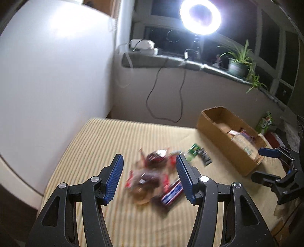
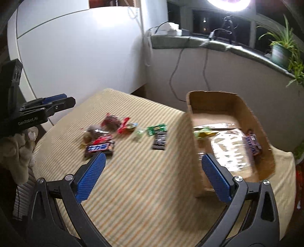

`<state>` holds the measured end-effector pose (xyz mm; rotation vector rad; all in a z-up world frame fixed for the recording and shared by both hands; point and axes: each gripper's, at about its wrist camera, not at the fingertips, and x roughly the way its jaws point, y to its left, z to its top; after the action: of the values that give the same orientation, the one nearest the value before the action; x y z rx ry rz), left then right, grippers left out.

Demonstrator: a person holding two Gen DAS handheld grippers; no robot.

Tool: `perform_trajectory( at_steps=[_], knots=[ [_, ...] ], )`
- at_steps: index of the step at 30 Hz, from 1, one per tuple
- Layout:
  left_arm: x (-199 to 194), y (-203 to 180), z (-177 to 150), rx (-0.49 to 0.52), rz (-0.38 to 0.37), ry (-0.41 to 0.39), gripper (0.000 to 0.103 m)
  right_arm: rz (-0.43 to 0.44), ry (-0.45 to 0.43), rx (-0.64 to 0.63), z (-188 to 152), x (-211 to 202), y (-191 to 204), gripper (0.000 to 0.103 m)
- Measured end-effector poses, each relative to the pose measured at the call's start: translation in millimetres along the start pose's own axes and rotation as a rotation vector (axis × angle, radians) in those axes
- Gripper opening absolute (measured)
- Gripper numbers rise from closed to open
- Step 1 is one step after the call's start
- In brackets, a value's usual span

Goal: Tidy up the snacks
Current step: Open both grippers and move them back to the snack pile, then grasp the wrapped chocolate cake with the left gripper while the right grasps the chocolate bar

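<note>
Several snack packets lie loose on the striped tablecloth (image 2: pixel 142 180): a Snickers bar (image 2: pixel 99 147), a red packet (image 2: pixel 112 121), a green packet (image 2: pixel 157 129) and a black packet (image 2: pixel 160 141). A cardboard box (image 2: pixel 190 136) at the right holds more snacks, among them a Snickers bar (image 2: pixel 251 143). My left gripper (image 1: pixel 149 161) is open and empty above the blurred snack pile (image 1: pixel 150 180). My right gripper (image 2: pixel 152 161) is open and empty, with its right finger over the box's near wall. The box also shows in the left wrist view (image 1: pixel 214 131).
A white cabinet (image 2: pixel 76 57) stands behind the table at the left. A windowsill (image 2: pixel 209 43) carries a ring light (image 1: pixel 200 16), cables and a potted plant (image 2: pixel 281 49). The left gripper shows in the right wrist view (image 2: pixel 51 103), and the right one in the left wrist view (image 1: pixel 273 153).
</note>
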<state>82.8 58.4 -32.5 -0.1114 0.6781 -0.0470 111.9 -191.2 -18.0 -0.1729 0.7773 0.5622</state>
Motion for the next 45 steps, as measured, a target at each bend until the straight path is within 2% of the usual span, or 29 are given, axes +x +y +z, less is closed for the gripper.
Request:
perform_trajectory(
  at_steps=[8, 12, 17, 24, 33, 36, 38, 40, 41, 43, 45],
  knots=[
    [17, 22, -23, -0.050, -0.006, 0.070, 0.057, 0.070, 0.050, -0.045, -3, 36, 39, 0.103],
    [30, 21, -25, -0.066, -0.053, 0.100, 0.057, 0.111, 0.066, -0.065, -3, 55, 56, 0.103],
    [50, 16, -26, -0.041, -0.081, 0.144, 0.057, 0.156, 0.095, -0.102, -4, 82, 79, 0.103],
    [80, 19, -28, -0.030, -0.101, 0.208, 0.057, 0.168, 0.134, -0.139, -9, 114, 95, 0.103],
    [90, 21, -30, -0.017, -0.120, 0.227, 0.056, 0.172, 0.151, -0.150, -5, 137, 101, 0.103],
    [93, 22, -31, -0.020, -0.126, 0.230, 0.052, 0.176, 0.158, -0.156, -4, 140, 102, 0.102],
    [94, 20, -32, -0.006, -0.123, 0.232, 0.041, 0.176, 0.161, -0.158, -4, 141, 102, 0.099],
    [95, 20, -32, -0.004, -0.124, 0.232, 0.035, 0.182, 0.171, -0.159, -4, 143, 102, 0.094],
    [96, 20, -32, -0.006, -0.127, 0.232, 0.027, 0.179, 0.176, -0.161, -4, 145, 102, 0.093],
    [96, 20, -32, -0.005, -0.127, 0.232, 0.024, 0.179, 0.182, -0.162, -4, 148, 103, 0.087],
    [95, 21, -33, -0.002, -0.129, 0.231, 0.023, 0.180, 0.193, -0.164, 0, 156, 105, 0.074]
  ],
)
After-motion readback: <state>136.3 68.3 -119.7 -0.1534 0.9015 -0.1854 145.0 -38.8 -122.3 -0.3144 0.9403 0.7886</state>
